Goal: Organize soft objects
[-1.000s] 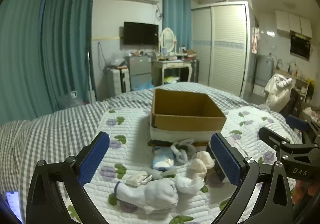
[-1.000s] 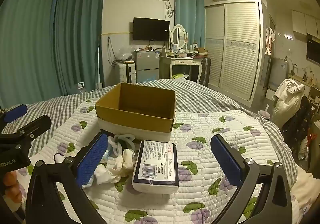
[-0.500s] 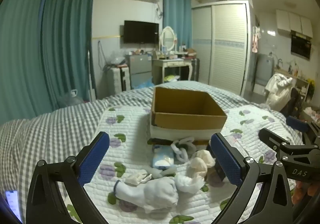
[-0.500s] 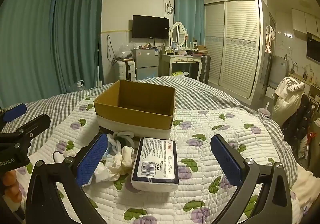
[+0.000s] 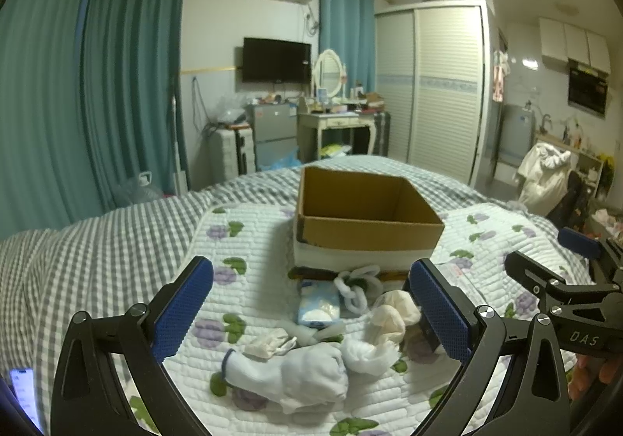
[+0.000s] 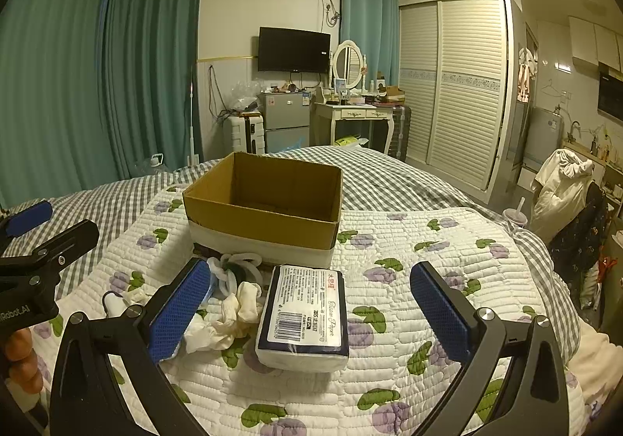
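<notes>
Cardboard box [image 5: 366, 218] empty on quilt; both views nearly unchanged since a second ago, only slight drift. Left gripper [image 5: 311, 307] jaws wide, nothing held, above rolled socks [image 5: 303, 369] in front of box. Right gripper [image 6: 311, 303] wide, empty, over tissue pack [image 6: 307, 315] in front of box. Sorting not begun

Left gripper [image 5: 311, 303]: black frame, two angled arms, each ending in a long finger.
Left pads [image 5: 183, 309]: blue, finely dimpled, slim rectangles.
Left screws [image 5: 80, 317]: round silver heads, a pair on each arm.
Left marking: white lettering on its black body in the right wrist view, cut off at the edge.
Right gripper [image 6: 311, 313]: same build, black frame, blue textured pads [image 6: 438, 315].
Right screws [image 6: 486, 313]: silver, paired on each arm.
Right marking [image 5: 584, 338]: "DAS" in pale letters on the side.
</notes>
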`<state>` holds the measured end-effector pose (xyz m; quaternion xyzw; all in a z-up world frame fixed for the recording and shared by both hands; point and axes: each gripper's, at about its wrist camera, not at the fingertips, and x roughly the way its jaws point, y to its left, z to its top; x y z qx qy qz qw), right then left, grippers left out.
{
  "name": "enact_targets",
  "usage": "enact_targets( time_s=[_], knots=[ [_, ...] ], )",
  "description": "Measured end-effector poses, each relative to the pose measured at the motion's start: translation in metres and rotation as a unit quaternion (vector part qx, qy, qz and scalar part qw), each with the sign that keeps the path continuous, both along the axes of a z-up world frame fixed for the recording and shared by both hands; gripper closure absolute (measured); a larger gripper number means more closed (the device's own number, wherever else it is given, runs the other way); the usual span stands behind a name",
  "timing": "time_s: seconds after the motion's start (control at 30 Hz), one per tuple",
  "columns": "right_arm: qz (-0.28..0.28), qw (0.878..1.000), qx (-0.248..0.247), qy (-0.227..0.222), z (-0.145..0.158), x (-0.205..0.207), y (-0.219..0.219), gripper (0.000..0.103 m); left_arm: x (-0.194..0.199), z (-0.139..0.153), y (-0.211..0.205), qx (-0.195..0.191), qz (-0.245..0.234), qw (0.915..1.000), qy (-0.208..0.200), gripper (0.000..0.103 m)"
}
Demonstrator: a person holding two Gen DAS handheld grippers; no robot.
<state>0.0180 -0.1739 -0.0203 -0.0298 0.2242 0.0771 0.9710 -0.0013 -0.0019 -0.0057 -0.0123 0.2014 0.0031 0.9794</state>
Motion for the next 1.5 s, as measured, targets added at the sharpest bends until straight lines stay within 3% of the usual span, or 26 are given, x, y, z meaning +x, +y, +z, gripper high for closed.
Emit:
enact_targets(
  time_s=[1.5],
  knots=[
    [-0.002,1.000,-0.001,0.009,-0.0027,0.0050,0.0007,0.000,-0.0028,-0.0030,-0.0074,0.003,-0.014,0.9999,0.002,0.000]
  ],
)
